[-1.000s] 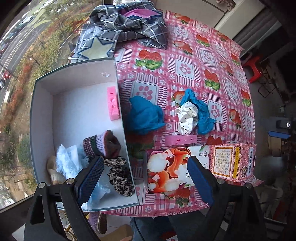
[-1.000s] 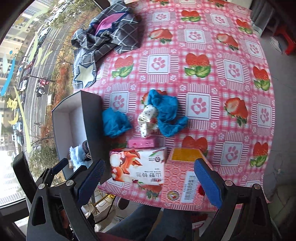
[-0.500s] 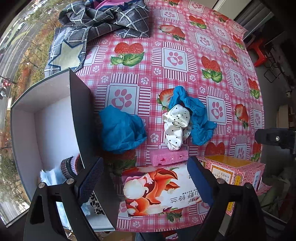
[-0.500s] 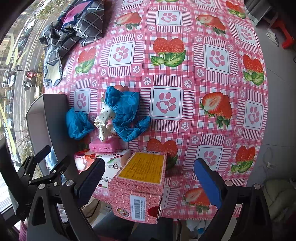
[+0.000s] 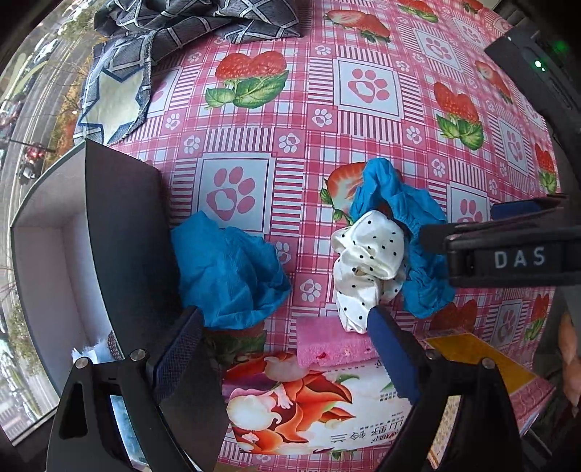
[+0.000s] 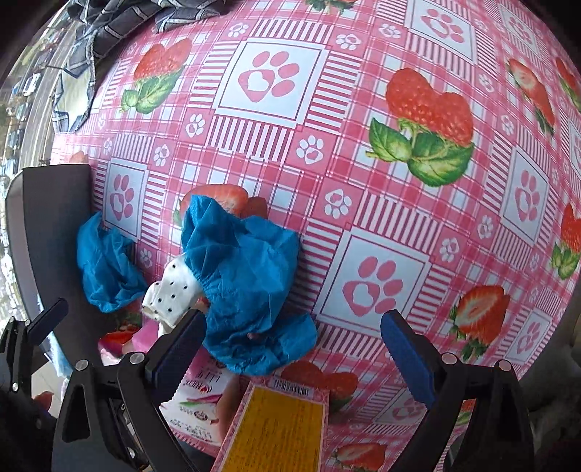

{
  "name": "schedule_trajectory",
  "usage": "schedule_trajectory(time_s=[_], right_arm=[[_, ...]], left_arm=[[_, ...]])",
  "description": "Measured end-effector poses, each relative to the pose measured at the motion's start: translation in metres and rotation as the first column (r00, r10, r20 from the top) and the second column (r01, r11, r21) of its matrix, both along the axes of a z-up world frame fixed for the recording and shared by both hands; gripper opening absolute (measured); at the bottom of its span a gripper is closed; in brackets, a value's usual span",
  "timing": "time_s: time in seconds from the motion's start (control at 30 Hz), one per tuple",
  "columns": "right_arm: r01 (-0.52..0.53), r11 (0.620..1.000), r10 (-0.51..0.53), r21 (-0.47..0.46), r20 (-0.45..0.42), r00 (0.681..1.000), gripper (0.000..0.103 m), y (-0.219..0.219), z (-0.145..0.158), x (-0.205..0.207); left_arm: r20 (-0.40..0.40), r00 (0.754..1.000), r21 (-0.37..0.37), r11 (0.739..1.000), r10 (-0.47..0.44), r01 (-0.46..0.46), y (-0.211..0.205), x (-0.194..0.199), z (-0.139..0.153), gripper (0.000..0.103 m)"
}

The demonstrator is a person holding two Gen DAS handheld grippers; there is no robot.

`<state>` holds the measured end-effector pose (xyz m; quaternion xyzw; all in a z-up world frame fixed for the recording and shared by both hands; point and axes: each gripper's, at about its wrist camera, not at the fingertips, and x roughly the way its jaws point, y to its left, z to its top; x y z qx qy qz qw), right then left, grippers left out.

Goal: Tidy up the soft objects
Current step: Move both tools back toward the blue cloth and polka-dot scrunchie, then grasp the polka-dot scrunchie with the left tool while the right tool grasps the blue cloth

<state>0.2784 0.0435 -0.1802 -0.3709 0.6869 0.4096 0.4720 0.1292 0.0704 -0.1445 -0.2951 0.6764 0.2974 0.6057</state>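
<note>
A crumpled blue cloth (image 5: 228,268) lies against the dark outer wall of the grey box (image 5: 120,232). To its right a white polka-dot scrunchie (image 5: 366,261) rests on a second blue cloth (image 5: 399,203). A pink sponge (image 5: 326,341) lies just below them. My left gripper (image 5: 287,348) hangs open, pointing down over the sponge and the first cloth, holding nothing. My right gripper (image 6: 294,348) is open above the second blue cloth (image 6: 247,283), its left pad beside the scrunchie (image 6: 170,294). The right gripper (image 5: 459,223) also reaches in from the right in the left wrist view.
A flowered tissue pack (image 5: 301,403) and a pink carton with a yellow top (image 6: 276,428) stand at the near table edge. A dark plaid garment (image 5: 196,25) lies at the far left. The strawberry tablecloth (image 6: 399,181) stretches to the right.
Both grippers have come down closer to the table. The left one moved right, from above the box to above the blue cloth and sponge. The right one dropped over the second blue cloth.
</note>
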Motion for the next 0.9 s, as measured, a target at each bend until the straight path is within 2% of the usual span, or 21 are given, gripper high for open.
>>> schedule_trajectory(time_s=[0.13, 0.27, 0.4, 0.47, 0.53, 0.63, 0.73, 0.9], right_arm=[[-0.068, 0.997, 0.069, -0.031, 0.04, 0.997, 0.098, 0.007, -0.023, -0.006], [-0.11, 0.993, 0.112, -0.028, 0.086, 0.99, 0.098, 0.006, -0.033, -0.008], [-0.088, 0.996, 0.091, -0.03, 0.108, 0.99, 0.098, -0.005, -0.039, 0.003], [-0.073, 0.997, 0.077, -0.035, 0.145, 0.986, 0.098, -0.014, -0.04, 0.015], [-0.041, 0.999, 0.046, -0.036, 0.161, 0.986, 0.102, -0.024, -0.043, 0.027], [0.029, 0.999, -0.023, -0.038, 0.153, 0.988, 0.102, -0.042, -0.046, 0.05], [0.081, 0.996, -0.072, -0.041, 0.186, 0.98, 0.102, -0.062, -0.046, 0.072], [0.171, 0.983, -0.154, -0.065, 0.206, 0.966, 0.102, -0.1, -0.049, 0.104]], left_arm=[[-0.066, 0.998, -0.002, 1.0, -0.005, 0.005, 0.007, 0.012, -0.022, 0.093], [-0.122, 0.992, 0.001, 1.0, -0.019, 0.02, 0.009, 0.023, -0.038, 0.093], [-0.156, 0.986, 0.016, 0.998, -0.058, 0.061, 0.008, 0.035, -0.047, 0.093], [-0.173, 0.982, 0.026, 0.996, -0.08, 0.086, 0.007, 0.042, -0.051, 0.093], [-0.189, 0.978, 0.032, 0.995, -0.088, 0.096, 0.009, 0.044, -0.055, 0.093], [-0.194, 0.978, 0.025, 0.997, -0.071, 0.078, 0.015, 0.048, -0.06, 0.093], [-0.191, 0.978, 0.035, 0.995, -0.085, 0.093, 0.019, 0.055, -0.059, 0.093], [-0.098, 0.991, 0.041, 0.995, -0.088, 0.093, 0.016, 0.085, -0.049, 0.093]])
